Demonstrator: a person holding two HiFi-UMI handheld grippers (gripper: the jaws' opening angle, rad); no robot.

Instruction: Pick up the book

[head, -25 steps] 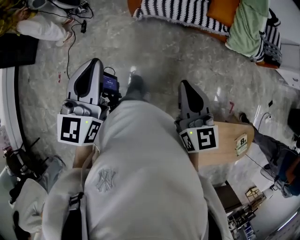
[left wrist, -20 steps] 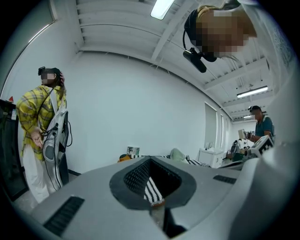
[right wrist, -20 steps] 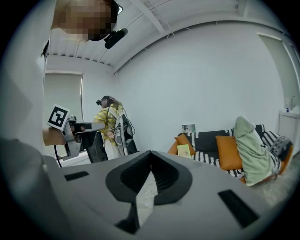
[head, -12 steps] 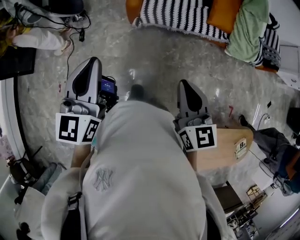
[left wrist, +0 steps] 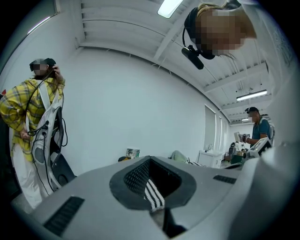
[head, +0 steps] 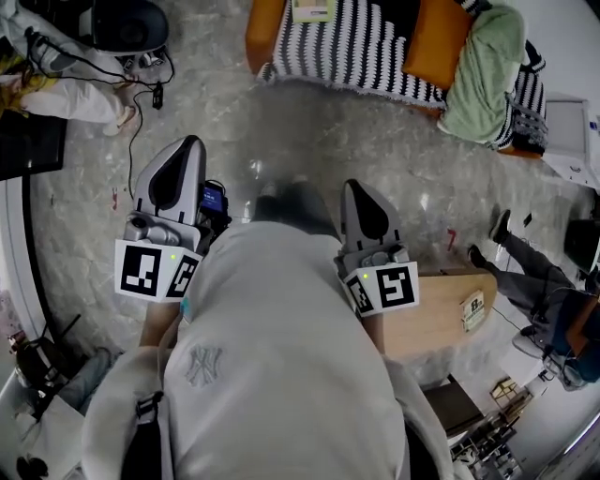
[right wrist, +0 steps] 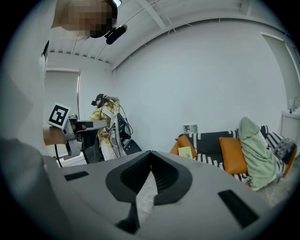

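The book point(head: 314, 9) is a thin yellow-green one lying on the striped sofa point(head: 366, 47) at the top of the head view. In the right gripper view the book point(right wrist: 185, 151) rests on the seat by an orange cushion point(right wrist: 187, 143), well beyond my jaws. My left gripper point(head: 184, 142) and right gripper point(head: 357, 186) hang over the marble floor, both pointing toward the sofa and short of it. The jaws of the left gripper point(left wrist: 150, 157) meet at the tip with nothing between them. My right gripper point(right wrist: 151, 152) is shut and empty too.
A green blanket point(head: 483, 66) and orange cushions point(head: 436, 37) lie on the sofa's right part. A wooden table point(head: 441, 309) is behind my right hand. Cables point(head: 141, 84) trail on the floor at the left. A person in a yellow plaid shirt point(right wrist: 105, 124) stands at the left.
Both grippers have moved forward toward the sofa, which now shows more fully at the top of the head view. The wooden table has slipped back. Both stay shut.
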